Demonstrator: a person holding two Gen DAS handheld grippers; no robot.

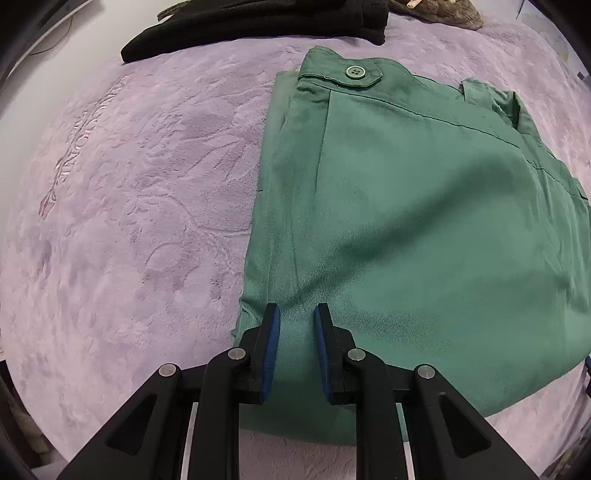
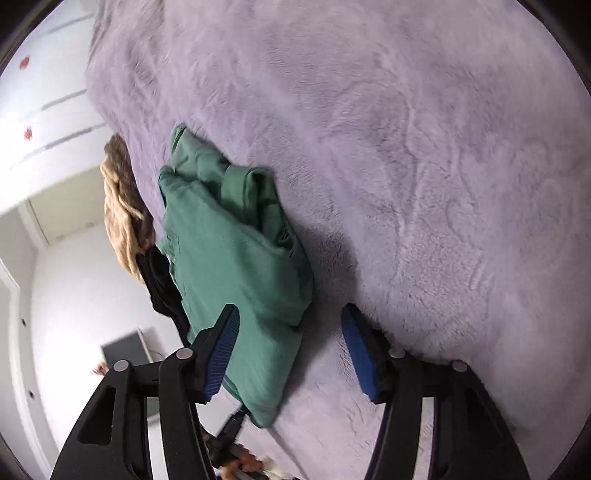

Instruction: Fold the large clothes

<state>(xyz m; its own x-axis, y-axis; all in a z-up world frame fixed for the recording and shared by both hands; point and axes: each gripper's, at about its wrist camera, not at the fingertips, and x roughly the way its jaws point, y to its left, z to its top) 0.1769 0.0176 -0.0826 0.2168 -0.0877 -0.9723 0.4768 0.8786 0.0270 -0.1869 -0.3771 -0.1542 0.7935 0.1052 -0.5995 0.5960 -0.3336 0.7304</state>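
Green trousers (image 1: 424, 221) lie folded on the purple blanket (image 1: 129, 184), waistband and button (image 1: 355, 72) at the far end. My left gripper (image 1: 297, 314) points down at their near left corner. Its blue pads stand a narrow gap apart with flat green cloth showing between them, and nothing is pinched. In the tilted, blurred right wrist view the trousers (image 2: 229, 251) are a bulky folded bundle. My right gripper (image 2: 289, 310) is open wide at the bundle's near edge: one finger (image 2: 218, 347) lies over the cloth, the other (image 2: 360, 350) is over the blanket (image 2: 424, 147).
A black garment (image 1: 258, 26) and a brown knitted one (image 1: 443, 11) lie at the far edge of the bed, past the trousers. The right wrist view shows them too, the tan-brown garment (image 2: 122, 206) and the black garment (image 2: 162, 288), with white room walls beyond.
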